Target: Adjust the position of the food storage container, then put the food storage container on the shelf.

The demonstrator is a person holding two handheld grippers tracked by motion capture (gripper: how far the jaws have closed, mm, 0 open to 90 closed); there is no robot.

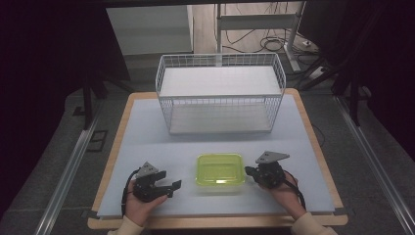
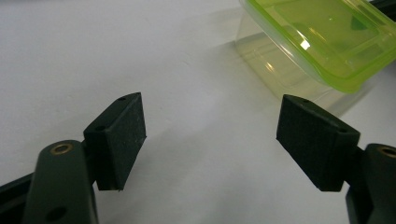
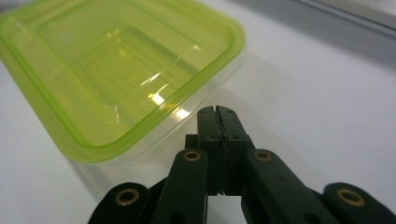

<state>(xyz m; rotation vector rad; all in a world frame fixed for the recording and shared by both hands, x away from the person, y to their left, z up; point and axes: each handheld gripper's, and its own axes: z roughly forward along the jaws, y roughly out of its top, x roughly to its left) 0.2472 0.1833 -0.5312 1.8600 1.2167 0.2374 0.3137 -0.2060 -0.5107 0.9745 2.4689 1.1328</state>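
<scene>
Two grippers are flanking a clear food container (image 1: 220, 175) wearing a translucent lime-green lid (image 1: 220, 169). Left gripper (image 1: 174, 186) is holding its jaws spread; right gripper (image 1: 247, 171) is keeping its jaws pressed together, pinching nothing.

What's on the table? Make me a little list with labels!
box: clear container with green lid, lid on, near the front edge of the table
basket: white wire basket, farther back
left gripper: jaws open, left of the container, holding nothing
right gripper: jaws shut, tips beside the container's right side
</scene>
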